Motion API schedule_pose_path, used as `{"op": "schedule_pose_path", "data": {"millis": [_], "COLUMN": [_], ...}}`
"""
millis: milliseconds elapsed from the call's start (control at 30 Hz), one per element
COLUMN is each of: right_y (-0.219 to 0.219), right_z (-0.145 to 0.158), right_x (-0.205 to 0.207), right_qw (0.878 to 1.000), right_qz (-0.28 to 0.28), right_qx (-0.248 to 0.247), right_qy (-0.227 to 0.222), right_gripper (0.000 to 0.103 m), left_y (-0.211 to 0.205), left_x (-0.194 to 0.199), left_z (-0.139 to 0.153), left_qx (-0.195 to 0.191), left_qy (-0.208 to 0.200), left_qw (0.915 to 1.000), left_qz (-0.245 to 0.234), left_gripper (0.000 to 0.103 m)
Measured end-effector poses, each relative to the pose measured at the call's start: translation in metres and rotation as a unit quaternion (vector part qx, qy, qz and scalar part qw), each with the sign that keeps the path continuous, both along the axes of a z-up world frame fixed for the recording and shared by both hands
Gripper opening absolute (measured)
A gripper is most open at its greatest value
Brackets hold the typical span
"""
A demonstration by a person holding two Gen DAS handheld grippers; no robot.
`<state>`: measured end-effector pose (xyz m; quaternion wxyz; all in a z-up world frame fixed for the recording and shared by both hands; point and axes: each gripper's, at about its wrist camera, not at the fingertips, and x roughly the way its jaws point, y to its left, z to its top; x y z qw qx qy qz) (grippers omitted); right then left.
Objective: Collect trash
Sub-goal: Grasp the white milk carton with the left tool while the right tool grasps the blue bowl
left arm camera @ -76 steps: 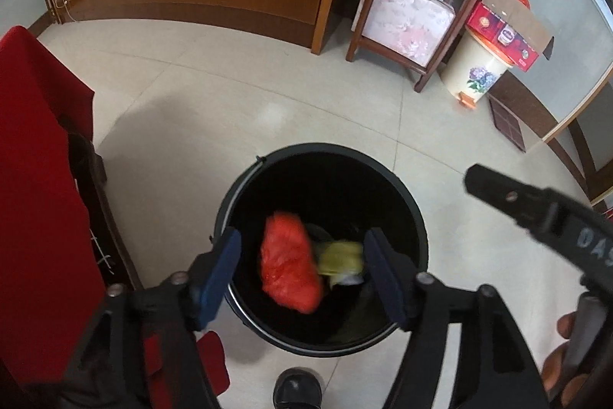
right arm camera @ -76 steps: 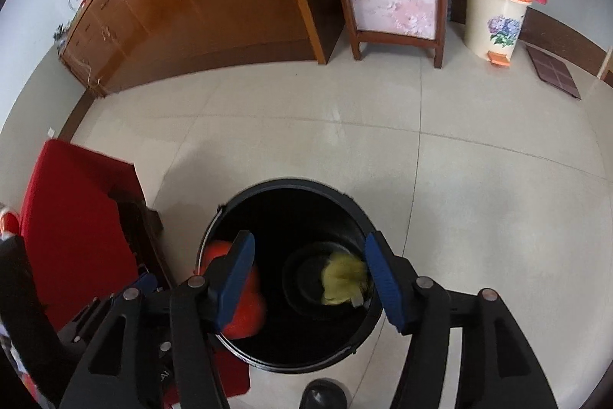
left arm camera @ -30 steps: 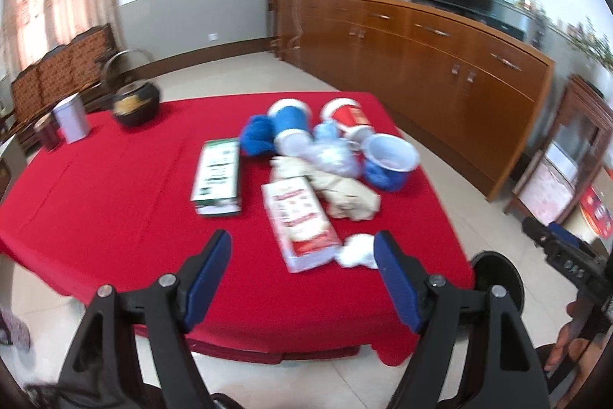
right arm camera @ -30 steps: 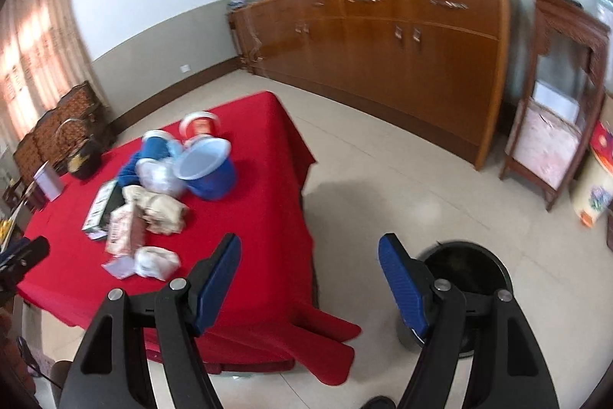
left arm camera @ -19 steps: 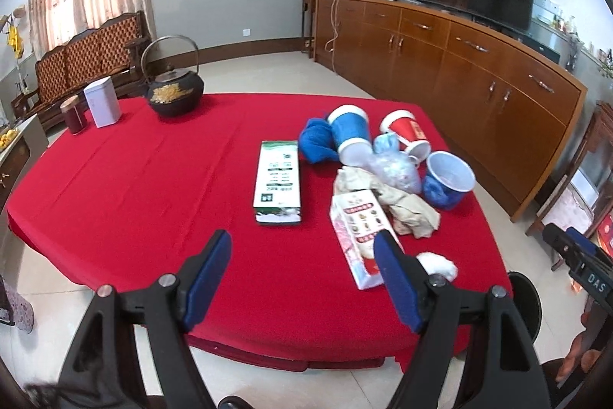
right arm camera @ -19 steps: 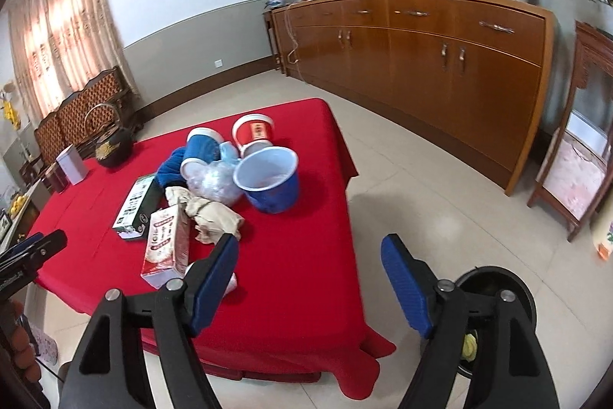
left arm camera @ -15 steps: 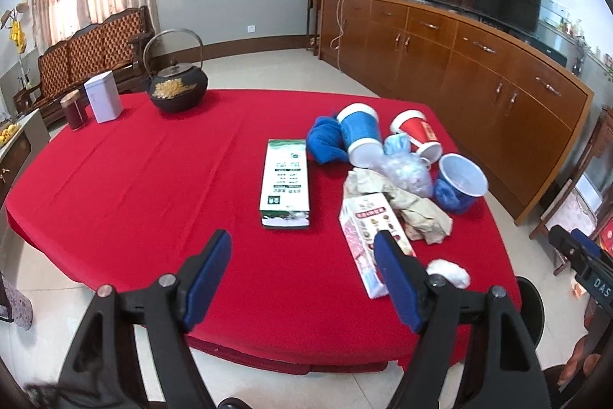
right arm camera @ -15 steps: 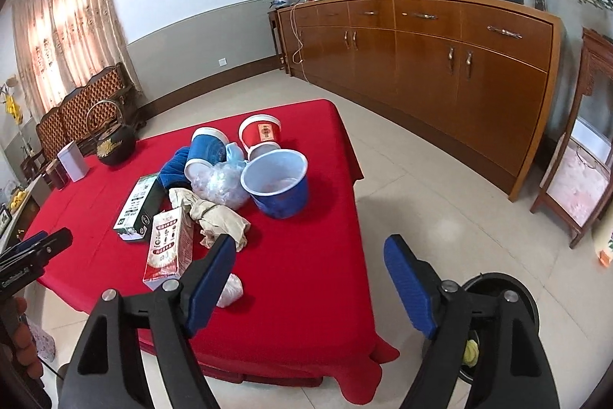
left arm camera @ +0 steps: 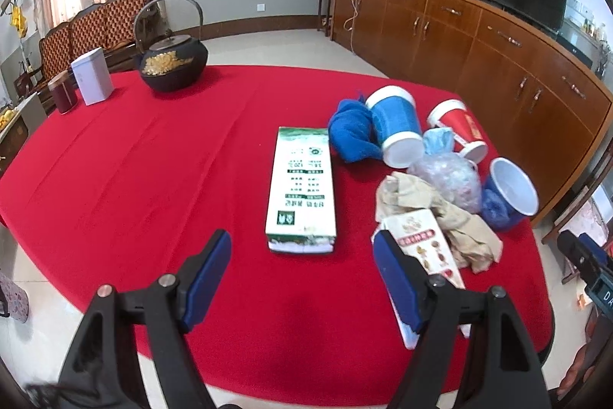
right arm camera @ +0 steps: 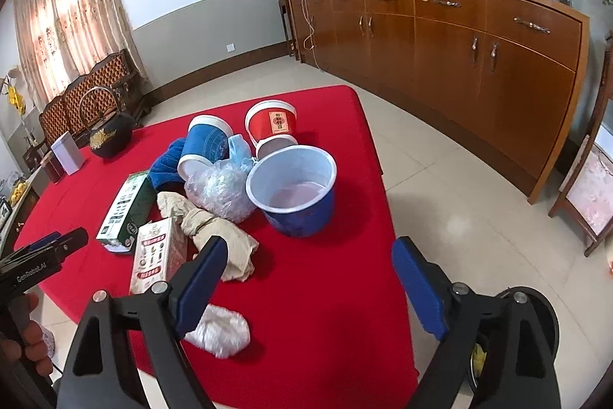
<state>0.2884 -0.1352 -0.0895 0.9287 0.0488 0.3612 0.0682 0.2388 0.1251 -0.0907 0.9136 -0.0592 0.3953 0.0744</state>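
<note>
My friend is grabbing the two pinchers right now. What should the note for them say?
Left gripper: open, empty, above the table's near edge.
Right gripper: open, empty, jaws just been opening, nothing between them.
On the red table: green box, pink carton, beige rag, white wad, plastic bag, blue cloth, three tubs: blue lying down, red, blue upright.
Black bin on the floor by the right gripper; something yellow shows inside.
Left to do: all of the table pile. The teapot and tins look like keepers.
</note>
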Motion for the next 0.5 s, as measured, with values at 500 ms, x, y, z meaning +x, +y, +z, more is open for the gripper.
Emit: {"op": "schedule_pose_path", "data": {"millis": [500], "right_y": [0.009], "right_z": [-0.029], "right_x": [0.055], "right_qw": [1.000], "right_qz": [0.004], "right_qx": [0.001], "right_qy": [0.026], "right_gripper": [0.090], "left_y": [0.002], "left_x": [0.042], "left_z": [-0.027], "left_qx": [0.003], "left_qy": [0.025], "left_qw": [0.9997], "left_qz": [0.001], "left_gripper": [0.078]}}
